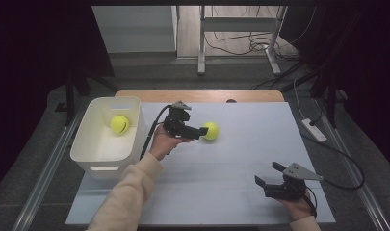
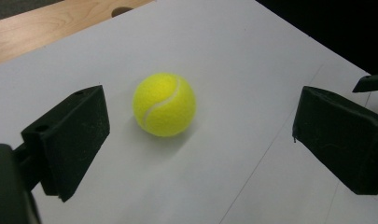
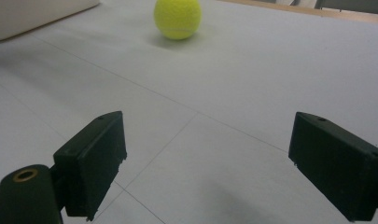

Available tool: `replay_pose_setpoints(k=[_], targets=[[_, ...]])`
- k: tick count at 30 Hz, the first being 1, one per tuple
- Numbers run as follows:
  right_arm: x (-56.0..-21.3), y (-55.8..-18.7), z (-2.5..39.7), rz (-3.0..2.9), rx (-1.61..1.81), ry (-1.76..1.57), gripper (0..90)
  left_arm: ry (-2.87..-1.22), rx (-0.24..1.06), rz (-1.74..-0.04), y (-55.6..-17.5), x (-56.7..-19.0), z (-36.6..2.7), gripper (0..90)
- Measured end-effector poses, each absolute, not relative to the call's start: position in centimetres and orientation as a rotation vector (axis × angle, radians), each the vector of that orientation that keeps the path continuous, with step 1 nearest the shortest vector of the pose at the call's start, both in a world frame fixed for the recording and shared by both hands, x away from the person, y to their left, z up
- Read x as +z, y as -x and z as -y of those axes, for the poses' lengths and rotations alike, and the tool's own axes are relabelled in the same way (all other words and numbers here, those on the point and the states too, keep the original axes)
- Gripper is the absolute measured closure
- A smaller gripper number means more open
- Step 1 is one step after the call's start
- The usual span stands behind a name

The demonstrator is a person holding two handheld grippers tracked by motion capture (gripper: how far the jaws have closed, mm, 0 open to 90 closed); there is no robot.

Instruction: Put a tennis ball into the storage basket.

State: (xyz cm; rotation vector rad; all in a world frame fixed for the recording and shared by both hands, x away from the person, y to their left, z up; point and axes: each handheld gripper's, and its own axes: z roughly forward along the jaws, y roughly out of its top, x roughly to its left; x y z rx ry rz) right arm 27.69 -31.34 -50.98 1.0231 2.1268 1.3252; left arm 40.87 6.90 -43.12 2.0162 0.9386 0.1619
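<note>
A yellow tennis ball [image 1: 211, 130] lies on the white table sheet near the middle. My left gripper [image 1: 202, 131] points at it from the left, open, its tips just short of the ball. In the left gripper view the ball [image 2: 164, 104] rests on the sheet a little beyond my wide-spread jaws, left of centre. A second tennis ball [image 1: 119, 124] sits inside the white bin [image 1: 99, 156] at the left. My right gripper [image 1: 268, 175] is open near the front right, with nothing between its jaws. The right gripper view has the loose ball [image 3: 177, 17] far ahead.
The white sheet [image 1: 240, 144] covers most of the wooden table [image 1: 202, 95], whose far strip stays bare. A power strip [image 1: 314, 129] and cables lie on the floor to the right. Desk legs stand beyond the table.
</note>
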Motion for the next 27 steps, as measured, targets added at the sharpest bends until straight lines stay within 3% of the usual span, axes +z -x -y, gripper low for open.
replay_pose_setpoints(k=[27], targets=[[-51.0,-27.7,31.3,-2.129,1.321,-1.021,10.9,-2.061,0.173,-0.922,-42.3,-44.6,-4.8,4.1]])
